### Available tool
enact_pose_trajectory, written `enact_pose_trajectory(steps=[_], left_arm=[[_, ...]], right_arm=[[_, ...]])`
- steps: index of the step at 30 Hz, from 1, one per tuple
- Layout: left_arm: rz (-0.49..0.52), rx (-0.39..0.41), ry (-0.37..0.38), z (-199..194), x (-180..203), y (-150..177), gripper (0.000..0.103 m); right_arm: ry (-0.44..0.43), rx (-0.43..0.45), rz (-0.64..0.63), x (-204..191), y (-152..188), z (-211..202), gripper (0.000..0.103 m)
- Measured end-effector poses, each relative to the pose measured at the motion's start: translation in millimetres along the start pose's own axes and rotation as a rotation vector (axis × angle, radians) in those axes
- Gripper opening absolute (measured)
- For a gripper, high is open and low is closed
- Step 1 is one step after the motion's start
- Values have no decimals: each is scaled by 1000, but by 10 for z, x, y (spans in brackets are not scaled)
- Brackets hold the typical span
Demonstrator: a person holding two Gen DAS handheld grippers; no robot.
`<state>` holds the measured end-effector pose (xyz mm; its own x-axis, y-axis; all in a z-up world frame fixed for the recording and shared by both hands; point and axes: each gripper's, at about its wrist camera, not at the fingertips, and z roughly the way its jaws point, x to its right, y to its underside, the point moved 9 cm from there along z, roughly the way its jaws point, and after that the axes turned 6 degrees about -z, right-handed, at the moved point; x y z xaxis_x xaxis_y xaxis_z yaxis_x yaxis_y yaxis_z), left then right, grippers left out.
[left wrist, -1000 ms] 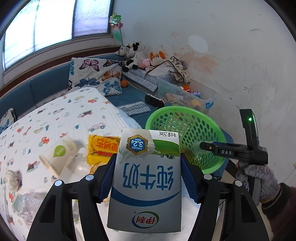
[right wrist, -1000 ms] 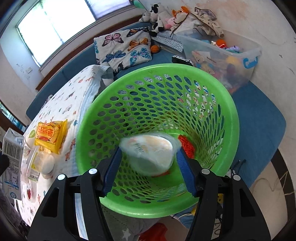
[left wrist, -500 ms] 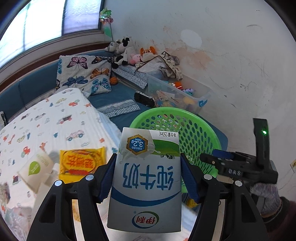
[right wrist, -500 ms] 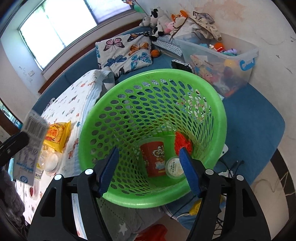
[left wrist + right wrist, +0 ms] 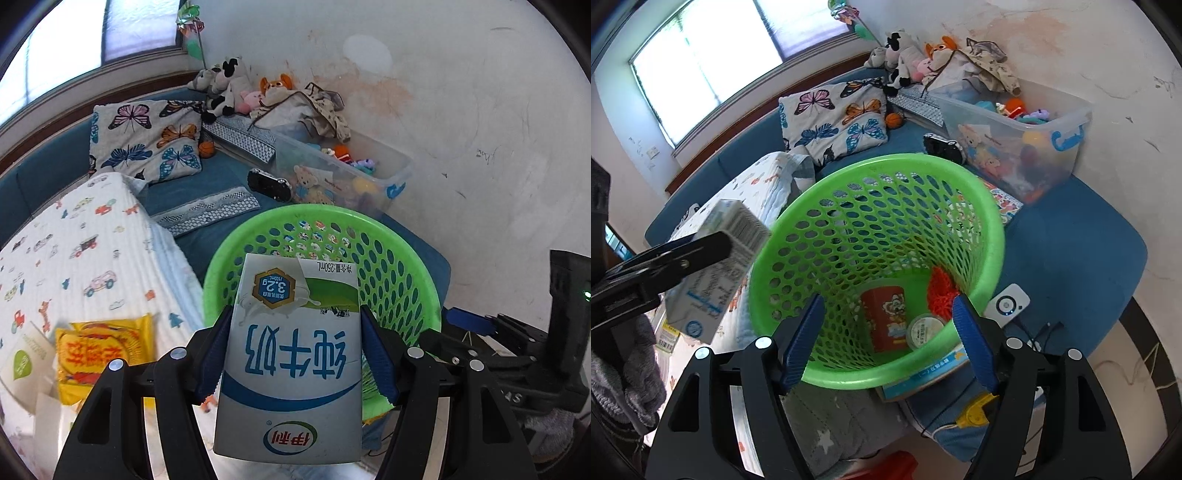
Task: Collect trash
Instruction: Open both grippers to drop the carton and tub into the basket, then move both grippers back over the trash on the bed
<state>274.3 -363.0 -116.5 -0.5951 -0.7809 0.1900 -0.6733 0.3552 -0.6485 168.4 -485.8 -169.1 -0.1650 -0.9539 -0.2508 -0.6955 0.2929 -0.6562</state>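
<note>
My left gripper (image 5: 295,347) is shut on a white, blue and green milk carton (image 5: 295,354), held upside down just in front of the green mesh basket (image 5: 402,251). From the right wrist view the same carton (image 5: 716,266) hangs at the basket's left rim (image 5: 764,258). My right gripper (image 5: 886,339) hovers above the basket's near rim; its jaws are opening and nothing is between them. Inside the basket lie a red cup (image 5: 886,317), a round white lid (image 5: 925,328) and an orange mesh scrap (image 5: 942,291).
A yellow snack packet (image 5: 99,354) and a white paper cup (image 5: 26,362) lie on the car-print blanket (image 5: 92,251). Behind the basket stand a clear toy bin (image 5: 1015,136), a butterfly pillow (image 5: 834,118) and plush toys (image 5: 908,55). A white device (image 5: 1006,304) lies on the blue cushion.
The right gripper let a wrapped item fall into the basket and widened, then drew back a little. The left gripper carried the carton rightward toward the basket; the packet and cup slid left in view.
</note>
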Motion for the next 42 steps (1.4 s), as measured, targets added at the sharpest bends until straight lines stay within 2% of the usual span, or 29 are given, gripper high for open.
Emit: enact_pose_trajectory(steps=[11, 24, 33, 42], left_arm=[[15, -26, 5, 188, 137, -46, 64], [20, -21, 20, 165, 192, -31, 65], [11, 17, 21, -149, 85, 29, 65], [-34, 50, -4, -571, -243, 288, 65]], right_arm=[[7, 1, 16, 65, 52, -47, 72], [3, 7, 17, 52, 60, -73, 72], [-14, 16, -3, -88, 60, -135, 72], [-54, 23, -66, -457, 23, -172, 72]])
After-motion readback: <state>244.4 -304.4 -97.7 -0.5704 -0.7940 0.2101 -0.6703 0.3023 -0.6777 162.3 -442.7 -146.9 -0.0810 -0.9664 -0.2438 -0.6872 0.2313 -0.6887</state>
